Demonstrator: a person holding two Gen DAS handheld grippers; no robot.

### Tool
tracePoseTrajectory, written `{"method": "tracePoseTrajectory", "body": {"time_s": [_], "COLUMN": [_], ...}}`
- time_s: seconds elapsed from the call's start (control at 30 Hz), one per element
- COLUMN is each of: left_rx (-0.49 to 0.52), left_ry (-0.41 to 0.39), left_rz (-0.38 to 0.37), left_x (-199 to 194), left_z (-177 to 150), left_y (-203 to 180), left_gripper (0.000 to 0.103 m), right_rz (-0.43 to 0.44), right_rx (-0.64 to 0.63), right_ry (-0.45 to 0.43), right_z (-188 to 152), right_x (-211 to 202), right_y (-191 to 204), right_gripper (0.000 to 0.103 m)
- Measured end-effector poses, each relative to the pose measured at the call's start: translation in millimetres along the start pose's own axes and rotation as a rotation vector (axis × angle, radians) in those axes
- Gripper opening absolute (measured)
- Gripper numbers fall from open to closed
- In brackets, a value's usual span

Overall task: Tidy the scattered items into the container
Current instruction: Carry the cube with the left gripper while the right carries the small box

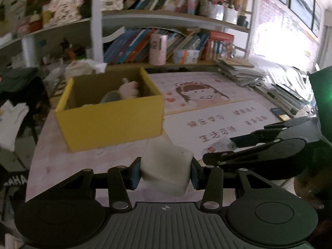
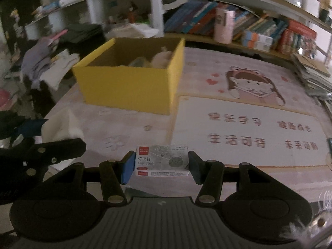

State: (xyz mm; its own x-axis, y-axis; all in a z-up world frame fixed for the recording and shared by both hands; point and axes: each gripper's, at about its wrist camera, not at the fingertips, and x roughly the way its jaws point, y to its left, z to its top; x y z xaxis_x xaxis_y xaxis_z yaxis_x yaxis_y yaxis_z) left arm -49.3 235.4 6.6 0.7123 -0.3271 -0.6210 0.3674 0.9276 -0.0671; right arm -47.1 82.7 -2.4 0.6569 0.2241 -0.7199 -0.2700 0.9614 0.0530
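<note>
1. Holding loads: the left gripper (image 1: 165,171) is closed on a white block (image 1: 167,167), and the right gripper (image 2: 160,166) is closed on a staple box (image 2: 161,162), both low over the desk mat (image 2: 238,108).
2. Carrying seems the step; next, lift each over the yellow box (image 1: 110,120), ahead and already holding toys, then release.

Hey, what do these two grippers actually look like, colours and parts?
Both the left gripper and right gripper are matte black, with jointed link bars, silver rivets, round hubs, a ribbed grey centre plate and blue pads on the fingers. No cables or sleeves show.
</note>
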Motion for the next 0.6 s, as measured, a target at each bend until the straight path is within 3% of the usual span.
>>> {"method": "tracePoseTrajectory", "body": {"time_s": [0.33,0.6], "left_rx": [-0.057,-0.055], "left_ry": [0.001,0.009], "left_rz": [0.075,0.089], "left_x": [-18.5,-19.8], "left_z": [-14.7,-16.5], "left_y": [34.4,45.9], "left_gripper": [0.044,0.044], "right_rz": [0.060,0.088], "right_rx": [-0.063,-0.080], "right_ry": [-0.004,0.001], "right_z": [6.5,12.3], "right_x": [7.6,16.3], "right_y": [39.6,54.3], "right_gripper": [0.052,0.052]}}
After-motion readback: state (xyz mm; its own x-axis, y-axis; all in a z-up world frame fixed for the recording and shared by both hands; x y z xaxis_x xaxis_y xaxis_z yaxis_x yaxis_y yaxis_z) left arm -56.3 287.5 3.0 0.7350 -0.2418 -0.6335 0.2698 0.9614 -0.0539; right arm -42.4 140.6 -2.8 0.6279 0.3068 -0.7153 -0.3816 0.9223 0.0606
